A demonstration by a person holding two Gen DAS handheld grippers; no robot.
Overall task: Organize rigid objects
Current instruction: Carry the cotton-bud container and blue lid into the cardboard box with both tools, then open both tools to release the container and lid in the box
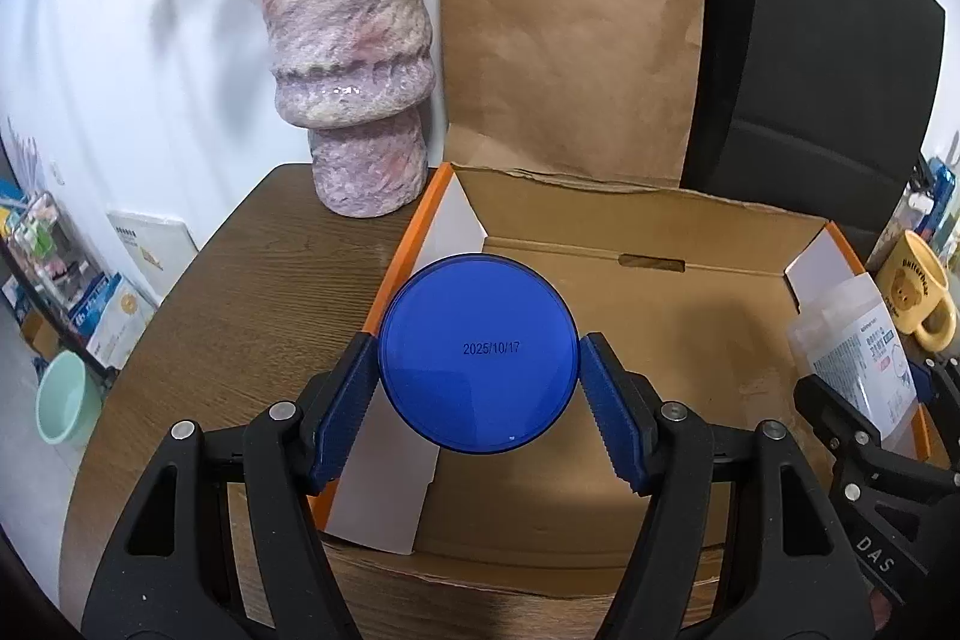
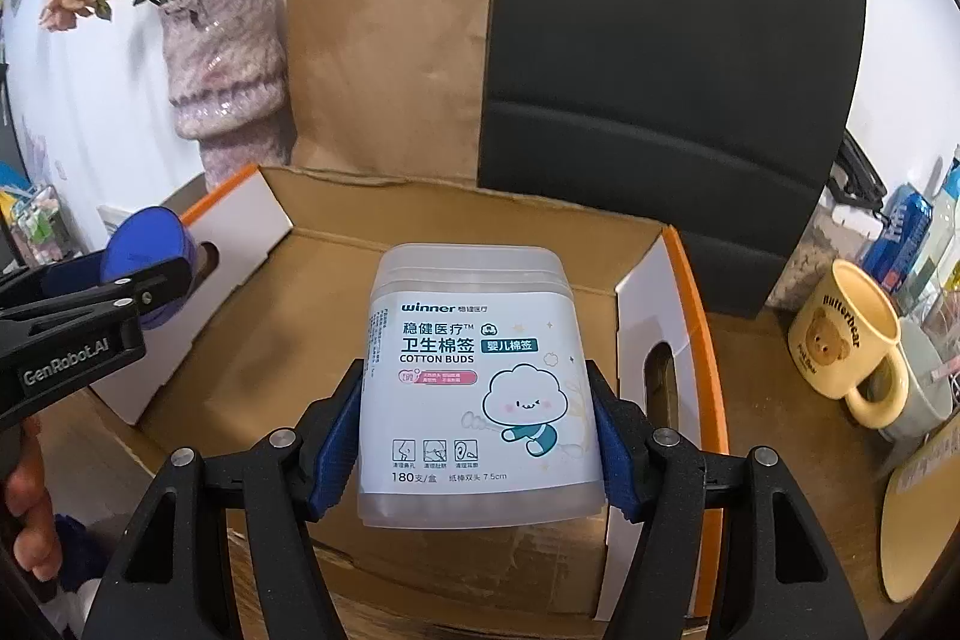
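Left wrist view: a blue round container [image 1: 479, 352], stamped 2025/10/17 on its flat face, is gripped by the left gripper [image 1: 479, 370], the jaws spread wide and pressed against its two sides. It is held above the left edge of an open cardboard box [image 1: 660, 340], over the orange-trimmed left flap [image 1: 414, 232]. The brown floor of the box is seen bare in this view, and open room is left across its middle and toward its back wall. A pink marbled vase [image 1: 354, 88] of dried flowers is stood on the wooden table [image 1: 240, 316] just beside the box's left rear corner. A brown paper bag [image 1: 570, 40] and a black bag [image 1: 816, 58] are propped upright behind the back wall.

In the right wrist view, a translucent box of cotton buds [image 2: 480, 388] is clamped by the right gripper [image 2: 480, 430], its jaws wide apart and closed against the box's sides. It is held over the front part of the cardboard box, between the two white side flaps. A yellow bear mug [image 2: 846, 340] is stood on the table outside the right flap, well apart from the held box. The left gripper with its blue container is seen at the left flap.
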